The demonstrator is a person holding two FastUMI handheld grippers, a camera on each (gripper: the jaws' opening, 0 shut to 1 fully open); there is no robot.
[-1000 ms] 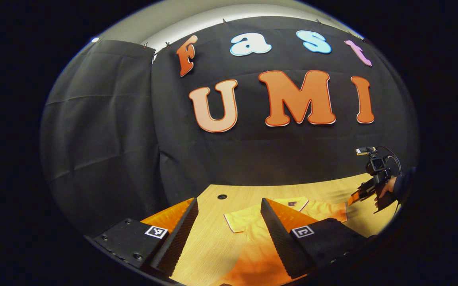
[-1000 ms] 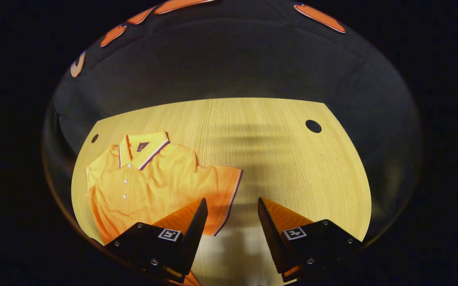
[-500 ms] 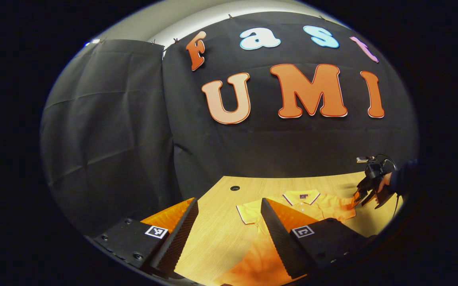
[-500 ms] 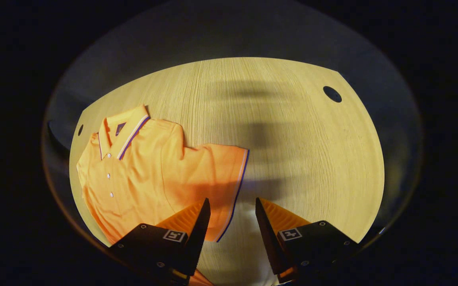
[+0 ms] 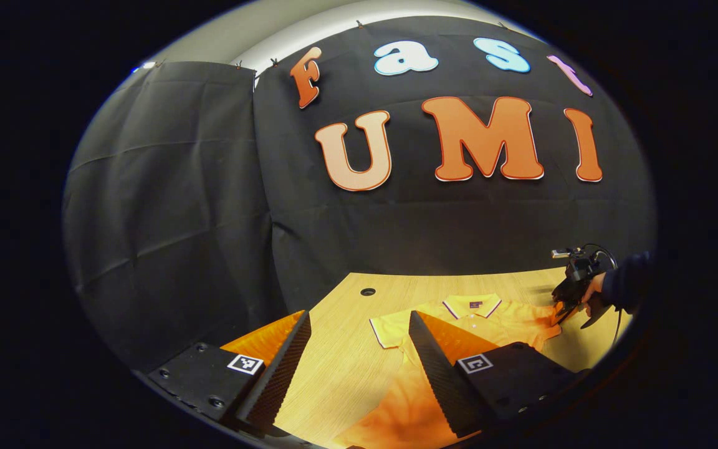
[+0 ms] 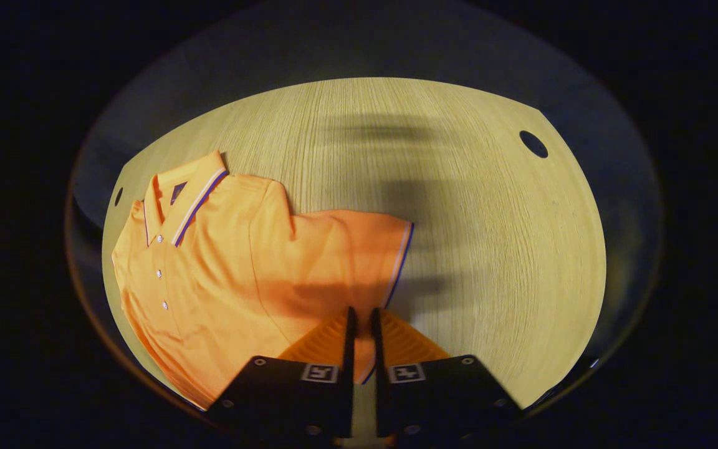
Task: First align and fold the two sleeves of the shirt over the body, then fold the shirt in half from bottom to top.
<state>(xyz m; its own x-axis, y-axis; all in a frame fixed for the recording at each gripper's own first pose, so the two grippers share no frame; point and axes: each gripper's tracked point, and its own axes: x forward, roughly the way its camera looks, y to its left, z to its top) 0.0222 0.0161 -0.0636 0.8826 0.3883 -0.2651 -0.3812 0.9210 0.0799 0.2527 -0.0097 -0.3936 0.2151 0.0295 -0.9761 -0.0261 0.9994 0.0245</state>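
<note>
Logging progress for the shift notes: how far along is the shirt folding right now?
Barely begun. The shirt lies flat and buttoned on the table, nothing folded. In hand: the right tongs have nearly closed at the hem of one spread sleeve; whether they grip it is unclear. The left tongs hover open. Left: both sleeve folds and the bottom-to-top fold.

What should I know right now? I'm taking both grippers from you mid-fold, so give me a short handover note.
Right gripper: fingers nearly together on the cuff of the shirt's sleeve, at its striped hem; the grip looks closed on the fabric.
Left gripper: open, holding nothing, hovering above the near part of the orange polo shirt.
The shirt lies flat, buttons up, on the wooden table, collar toward the far edge.
Done: no fold yet; both sleeves lie spread out.
Left: fold this sleeve over the body, then the other sleeve, then fold bottom to top.
</note>
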